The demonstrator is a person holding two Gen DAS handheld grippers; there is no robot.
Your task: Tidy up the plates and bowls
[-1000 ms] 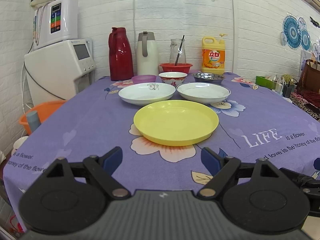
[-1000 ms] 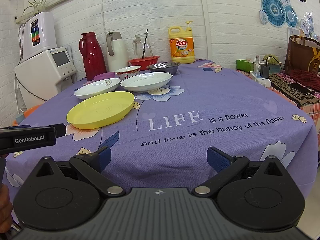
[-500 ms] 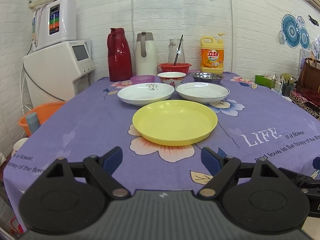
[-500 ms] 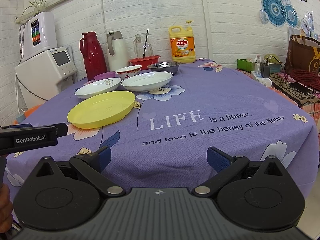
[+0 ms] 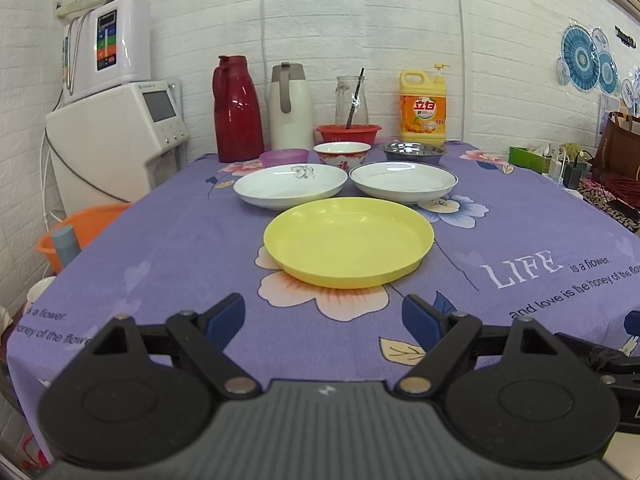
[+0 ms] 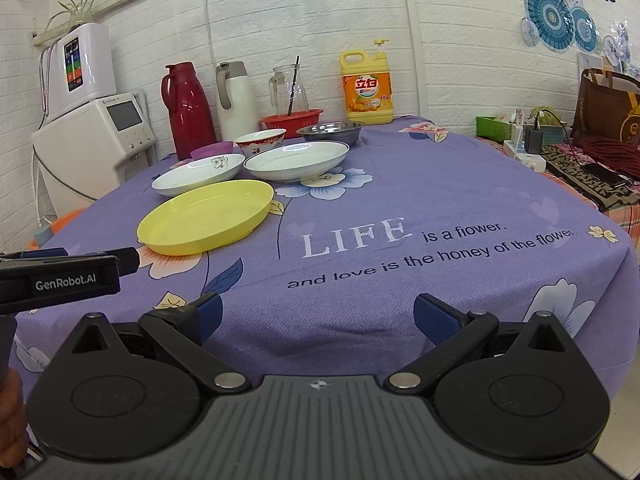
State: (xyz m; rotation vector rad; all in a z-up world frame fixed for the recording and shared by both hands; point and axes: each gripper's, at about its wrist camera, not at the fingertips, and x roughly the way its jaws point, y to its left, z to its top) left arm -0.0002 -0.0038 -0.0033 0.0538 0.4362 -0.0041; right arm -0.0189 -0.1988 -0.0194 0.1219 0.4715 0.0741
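A yellow plate (image 5: 349,240) lies on the purple tablecloth, nearest to me. Behind it sit two white plates, one on the left (image 5: 290,185) and one on the right (image 5: 403,181). Further back stand a small purple bowl (image 5: 284,157), a red-and-white bowl (image 5: 342,155), a steel bowl (image 5: 413,152) and a red bowl (image 5: 348,133). My left gripper (image 5: 324,320) is open and empty, at the table's near edge short of the yellow plate. My right gripper (image 6: 318,318) is open and empty, to the right of the plates (image 6: 206,220).
A red thermos (image 5: 236,110), a white thermos (image 5: 290,108), a glass jug (image 5: 351,98) and a yellow detergent bottle (image 5: 423,110) line the back wall. A white appliance (image 5: 116,136) and an orange basin (image 5: 86,228) are left of the table. The left gripper's body (image 6: 60,276) shows in the right view.
Both views have shifted very slightly; the grippers stay open and the dishes have not moved.
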